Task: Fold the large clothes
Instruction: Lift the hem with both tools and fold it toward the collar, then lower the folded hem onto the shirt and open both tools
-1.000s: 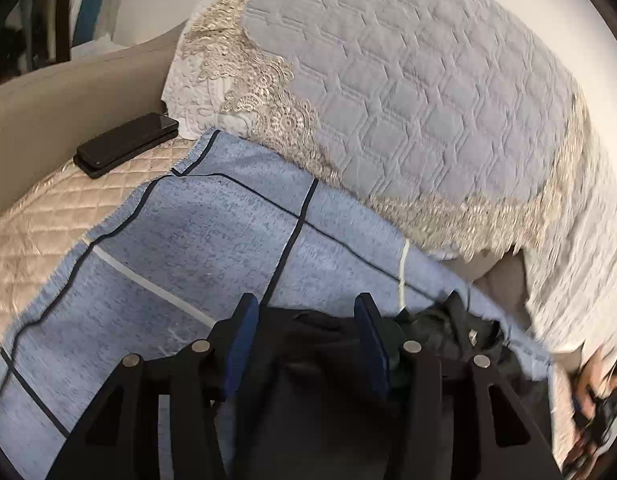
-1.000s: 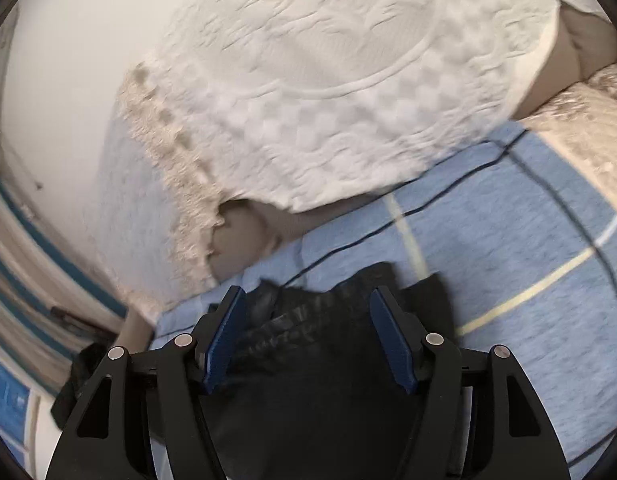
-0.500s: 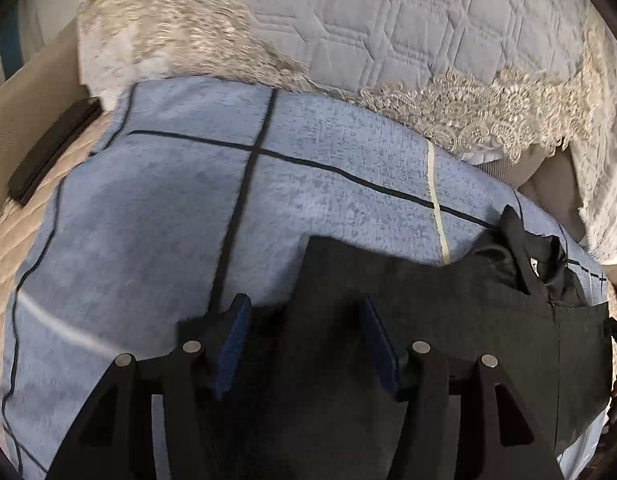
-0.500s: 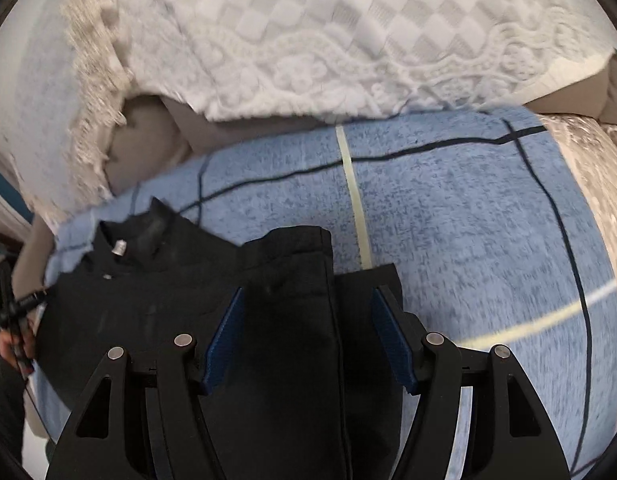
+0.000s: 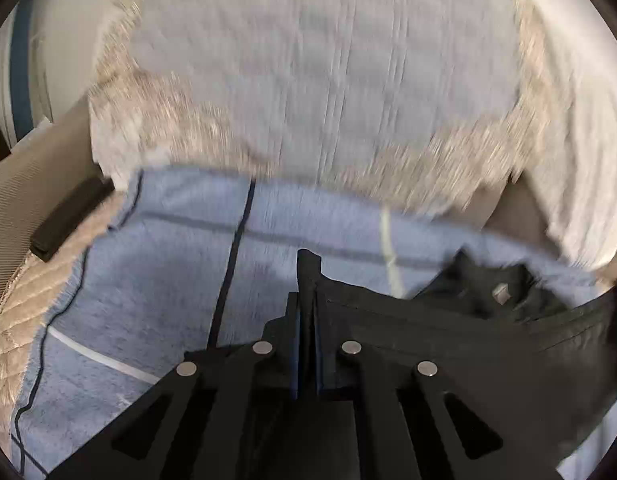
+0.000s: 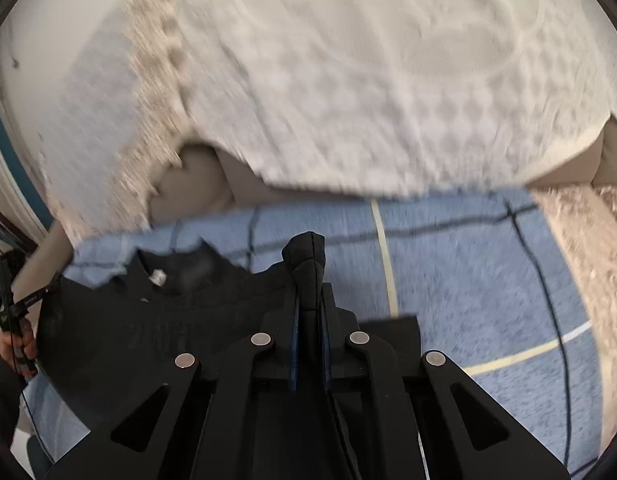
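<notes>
A black garment (image 5: 448, 332) lies on a blue checked blanket (image 5: 156, 288) over a sofa seat. My left gripper (image 5: 306, 300) is shut on a corner of the garment, and a tip of black cloth sticks up between its blue pads. In the right wrist view the same garment (image 6: 148, 320) spreads to the left. My right gripper (image 6: 308, 304) is shut on another bunched corner of it, lifted off the blanket (image 6: 468, 280). A collar with a label (image 6: 158, 278) shows near the garment's far edge.
A grey quilted cushion with lace trim (image 5: 328, 80) and a white textured cushion (image 6: 388, 80) stand behind the blanket. A black phone (image 5: 68, 220) lies on the beige armrest at the left. The other hand-held gripper (image 6: 12, 316) shows at the left edge.
Both grippers have closed on the garment's edge and lifted it. Half a second ago both were open over the flat cloth. Both views have tilted up towards the cushions.
</notes>
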Motion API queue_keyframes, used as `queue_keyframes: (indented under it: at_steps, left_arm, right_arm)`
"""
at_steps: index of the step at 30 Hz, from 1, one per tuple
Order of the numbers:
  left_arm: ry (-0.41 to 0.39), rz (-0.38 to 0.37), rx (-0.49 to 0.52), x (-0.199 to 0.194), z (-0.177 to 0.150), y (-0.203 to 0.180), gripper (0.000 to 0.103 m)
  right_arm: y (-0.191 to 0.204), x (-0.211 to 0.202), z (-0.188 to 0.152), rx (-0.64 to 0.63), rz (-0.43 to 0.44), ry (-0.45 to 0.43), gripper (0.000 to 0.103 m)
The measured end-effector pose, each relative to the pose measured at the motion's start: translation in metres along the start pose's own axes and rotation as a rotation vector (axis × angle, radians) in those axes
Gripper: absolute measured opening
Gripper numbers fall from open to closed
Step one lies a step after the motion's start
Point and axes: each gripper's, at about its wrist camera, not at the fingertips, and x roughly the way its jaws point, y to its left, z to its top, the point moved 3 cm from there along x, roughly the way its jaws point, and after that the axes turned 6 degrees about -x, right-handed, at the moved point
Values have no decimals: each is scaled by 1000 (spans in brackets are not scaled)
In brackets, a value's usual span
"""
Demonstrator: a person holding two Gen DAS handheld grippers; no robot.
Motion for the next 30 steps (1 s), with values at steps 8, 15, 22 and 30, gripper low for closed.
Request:
queue_keyframes:
  at_steps: [8, 15, 22, 30]
  left_arm:
    - [-103, 45, -4, 11, 45, -15, 5]
    - [62, 217, -4, 112, 6, 11, 5]
    - [98, 225, -40, 126, 2, 21, 7]
    - [45, 212, -15, 70, 16, 5, 12]
  right_arm:
    - [-8, 28, 33, 30, -86, -52, 9]
    - [-38, 117, 1, 34, -174, 111, 9]
    - [-48, 140, -15, 45, -191, 142, 11]
    - [-19, 65, -7, 15, -191, 61, 43]
